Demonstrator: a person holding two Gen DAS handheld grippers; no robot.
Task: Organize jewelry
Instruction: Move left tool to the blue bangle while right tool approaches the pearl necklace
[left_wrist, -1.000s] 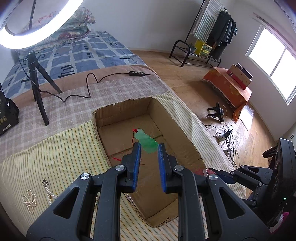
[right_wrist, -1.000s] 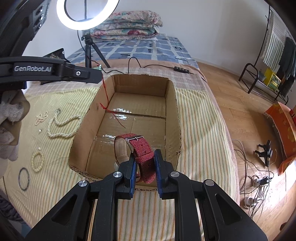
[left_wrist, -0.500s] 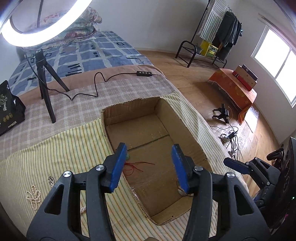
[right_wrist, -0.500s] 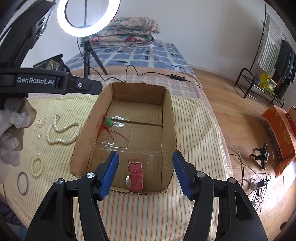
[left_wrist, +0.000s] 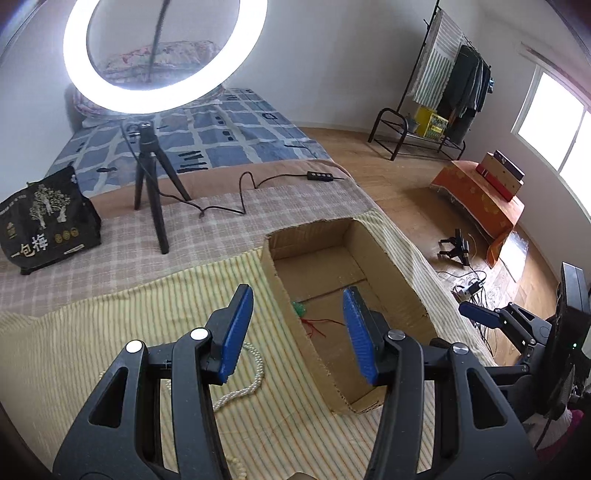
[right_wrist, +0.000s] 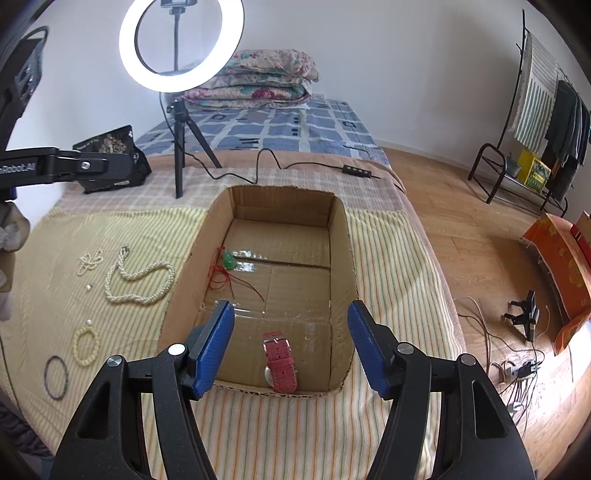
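An open cardboard box (right_wrist: 343, 236) sits on the striped cloth. Inside lie a red-strap watch (right_wrist: 280, 362) near the front wall and a green pendant on red cord (right_wrist: 229, 260) at the left side; the pendant also shows in the left wrist view (left_wrist: 300, 309). My right gripper (right_wrist: 290, 345) is open and empty above the box's front edge. My left gripper (left_wrist: 297, 334) is open and empty over the box's left wall (left_wrist: 295, 332). A pearl necklace (right_wrist: 142, 278), a pearl bracelet (right_wrist: 86, 346), a black ring (right_wrist: 56, 376) and small pearl pieces (right_wrist: 89, 260) lie left of the box.
A ring light on a tripod (right_wrist: 179, 162) stands behind the box with its cable and switch (right_wrist: 356, 170). A black bag (left_wrist: 46, 221) sits at the back left. The bed edge drops to a wooden floor (right_wrist: 480, 236) on the right.
Both grippers opened and dropped their items into the box: the green pendant from the left, the red watch from the right. Both then pulled back, the left moving left over the box wall.
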